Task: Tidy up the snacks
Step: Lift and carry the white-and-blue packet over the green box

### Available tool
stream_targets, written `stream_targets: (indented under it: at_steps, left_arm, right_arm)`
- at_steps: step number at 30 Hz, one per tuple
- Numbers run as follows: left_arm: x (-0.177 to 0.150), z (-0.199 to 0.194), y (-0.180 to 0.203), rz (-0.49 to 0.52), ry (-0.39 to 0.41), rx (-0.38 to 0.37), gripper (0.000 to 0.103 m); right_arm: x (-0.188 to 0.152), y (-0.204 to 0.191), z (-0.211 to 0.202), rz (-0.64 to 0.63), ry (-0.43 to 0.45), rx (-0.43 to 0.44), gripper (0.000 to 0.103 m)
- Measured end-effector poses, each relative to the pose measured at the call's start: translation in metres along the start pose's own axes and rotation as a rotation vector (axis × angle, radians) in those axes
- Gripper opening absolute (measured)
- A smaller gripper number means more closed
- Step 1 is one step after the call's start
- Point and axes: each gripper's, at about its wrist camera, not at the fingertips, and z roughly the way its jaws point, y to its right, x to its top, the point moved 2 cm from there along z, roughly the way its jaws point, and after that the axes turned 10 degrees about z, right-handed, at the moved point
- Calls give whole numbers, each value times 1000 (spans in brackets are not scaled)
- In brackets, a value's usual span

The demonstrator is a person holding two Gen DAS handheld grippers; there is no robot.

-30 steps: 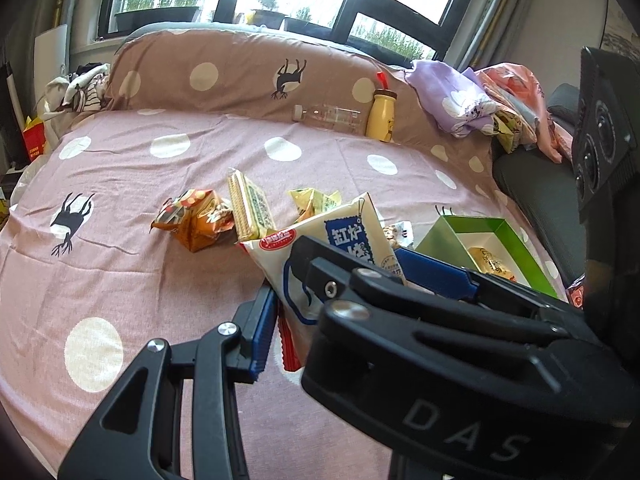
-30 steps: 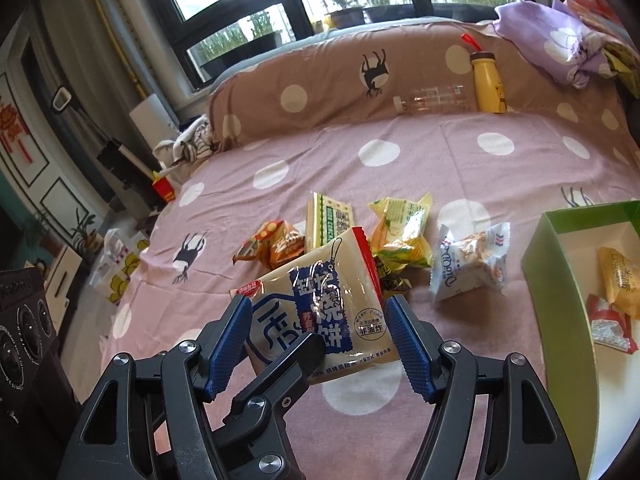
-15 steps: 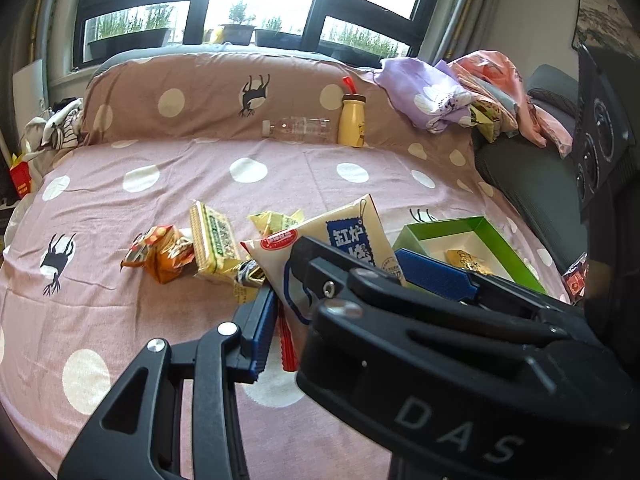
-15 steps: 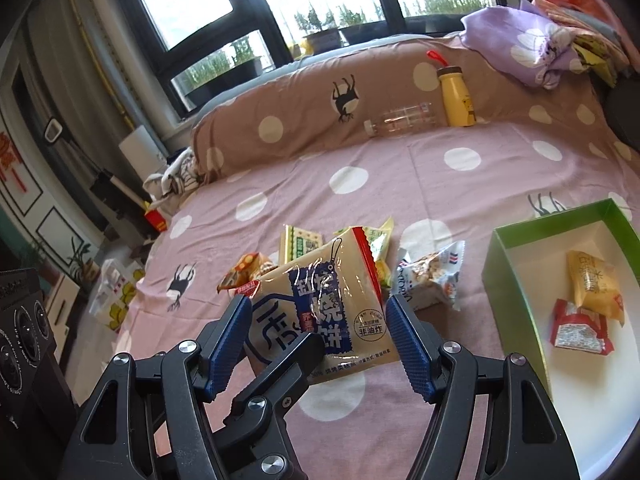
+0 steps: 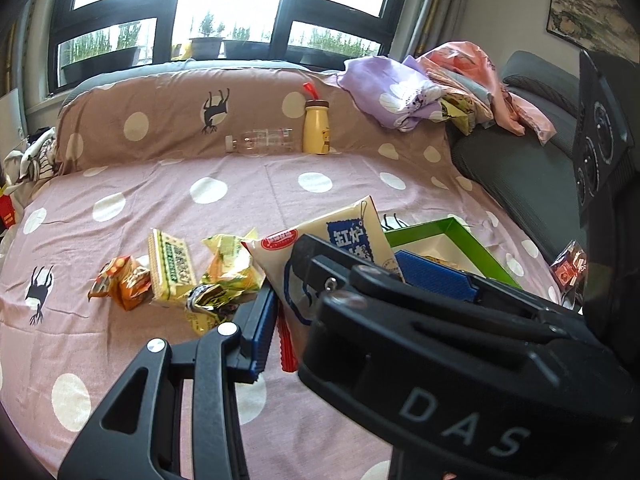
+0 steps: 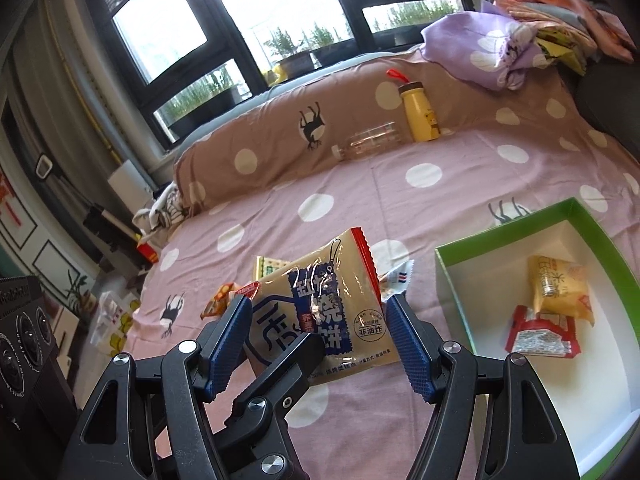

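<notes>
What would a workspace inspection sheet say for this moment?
Surface: pink dotted bedsheet, wrinkled.
Job's things: beige snack bag held above the sheet; green box holds a yellow packet and a red packet; orange packet, cracker pack and yellow wrappers loose on the sheet.
Clutter: yellow bottle upright, clear bottle lying beside it, clothes heap.
Grippers: left gripper shut on the bag's near edge; right gripper flanks the bag, pressure unclear.
Cables: nothing seen.
Surroundings: window, dark sofa.
</notes>
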Motion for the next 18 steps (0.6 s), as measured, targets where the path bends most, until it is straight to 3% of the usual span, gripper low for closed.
stream_targets:
  at_steps: [18]
  left_arm:
    - [16, 16, 36, 60, 7, -46, 36]
  right_arm:
    - [16, 37, -20, 83, 50, -20, 73]
